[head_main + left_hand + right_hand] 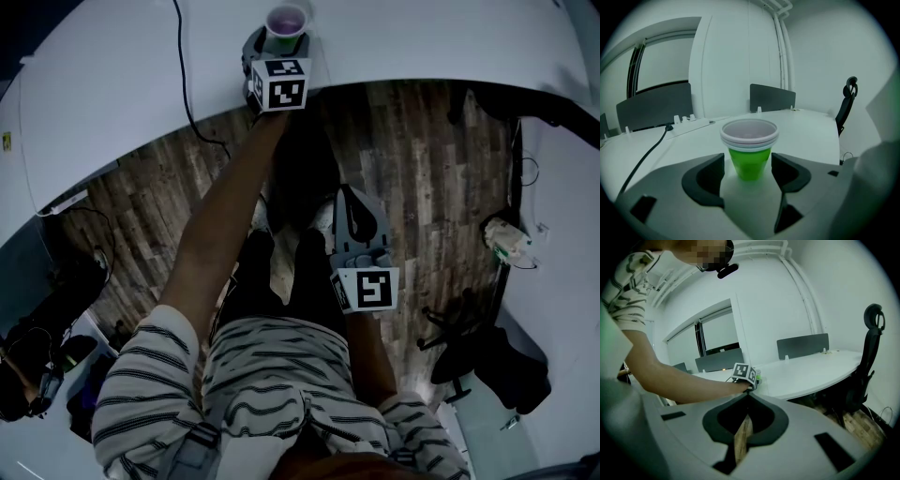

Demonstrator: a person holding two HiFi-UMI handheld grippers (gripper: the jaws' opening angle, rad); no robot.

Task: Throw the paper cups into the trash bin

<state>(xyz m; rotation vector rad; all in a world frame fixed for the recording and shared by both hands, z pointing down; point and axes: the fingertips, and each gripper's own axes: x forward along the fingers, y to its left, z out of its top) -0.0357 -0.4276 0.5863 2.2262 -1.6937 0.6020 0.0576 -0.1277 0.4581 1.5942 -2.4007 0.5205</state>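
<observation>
The right hand-held gripper [747, 399] is closed, empty; an arm [679, 379] reaches the table [811, 373]

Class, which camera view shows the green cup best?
The left gripper view: the green cup stands close and upright between open fingers. The head view shows only its rim from above; the right gripper view, a tiny green speck far off.

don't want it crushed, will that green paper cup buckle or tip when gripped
The green paper cup looks empty, so probably light and easy to tip on the smooth table. Thin walls likely dent under a hard squeeze, though the doubled rim hints at nested cups, perhaps stiffer.
</observation>
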